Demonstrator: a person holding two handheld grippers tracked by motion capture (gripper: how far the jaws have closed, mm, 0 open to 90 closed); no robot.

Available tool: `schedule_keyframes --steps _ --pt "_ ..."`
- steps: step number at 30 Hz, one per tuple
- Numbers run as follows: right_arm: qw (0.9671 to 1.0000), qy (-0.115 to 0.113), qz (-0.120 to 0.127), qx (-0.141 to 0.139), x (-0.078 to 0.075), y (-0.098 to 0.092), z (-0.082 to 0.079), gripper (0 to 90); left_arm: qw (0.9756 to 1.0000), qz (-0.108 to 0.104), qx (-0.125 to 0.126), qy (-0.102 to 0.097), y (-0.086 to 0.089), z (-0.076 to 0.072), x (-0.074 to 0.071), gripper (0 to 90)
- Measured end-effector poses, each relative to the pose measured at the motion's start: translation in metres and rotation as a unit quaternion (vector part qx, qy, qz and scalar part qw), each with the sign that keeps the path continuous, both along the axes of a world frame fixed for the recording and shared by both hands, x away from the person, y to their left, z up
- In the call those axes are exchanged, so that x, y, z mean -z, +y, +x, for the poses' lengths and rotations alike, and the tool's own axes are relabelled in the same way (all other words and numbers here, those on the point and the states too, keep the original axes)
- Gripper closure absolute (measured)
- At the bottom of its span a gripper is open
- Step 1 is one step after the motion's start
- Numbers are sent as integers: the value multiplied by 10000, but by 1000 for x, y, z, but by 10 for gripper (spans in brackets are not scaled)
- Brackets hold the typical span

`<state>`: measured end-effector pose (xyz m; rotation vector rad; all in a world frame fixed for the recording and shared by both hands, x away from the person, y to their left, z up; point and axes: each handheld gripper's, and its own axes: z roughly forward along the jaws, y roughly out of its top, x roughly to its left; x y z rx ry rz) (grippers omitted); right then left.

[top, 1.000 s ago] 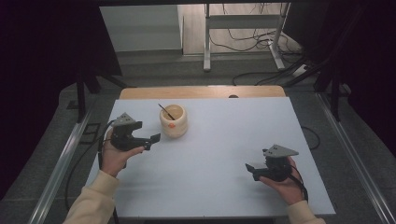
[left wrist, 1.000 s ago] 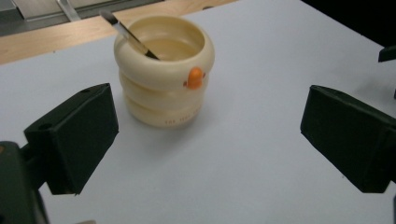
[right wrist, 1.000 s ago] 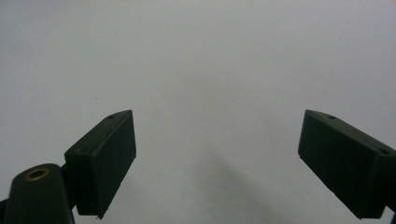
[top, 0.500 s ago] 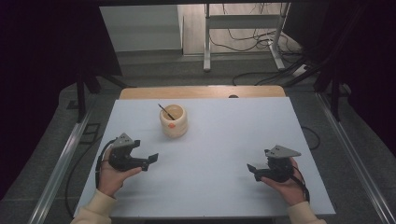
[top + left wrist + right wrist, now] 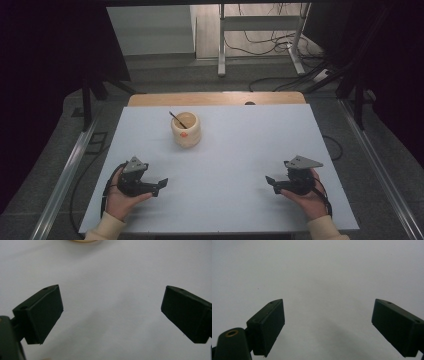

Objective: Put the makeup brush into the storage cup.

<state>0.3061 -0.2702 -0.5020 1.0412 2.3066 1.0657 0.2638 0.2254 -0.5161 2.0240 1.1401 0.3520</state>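
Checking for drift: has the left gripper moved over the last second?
Yes. The left gripper has pulled back toward the person, away from the cream cup, which kept its place on the table. Jaws open, empty.

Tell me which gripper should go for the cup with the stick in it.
Left. The left gripper sits open on the cup's side of the table, nearer to it. The right gripper, also open, is farther away.

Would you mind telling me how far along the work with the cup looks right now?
The cup stands upright on the table with a thin stick leaning inside it, so that part looks done. Nothing is in hand: the left gripper and right gripper sit open and empty near the table's near edge, apart from the cup. I see no step obviously left.
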Motion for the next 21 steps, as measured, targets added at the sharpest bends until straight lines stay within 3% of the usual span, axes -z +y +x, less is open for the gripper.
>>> schedule_keyframes --steps 11,21 --pt "9998 -24 142 -139 -1 0 -1 111 9999 11 0 -151 -3 -3 -5 51" --pt "9997 -64 185 -112 -3 -3 0 111 9999 1 16 -137 -3 -3 -6 51"
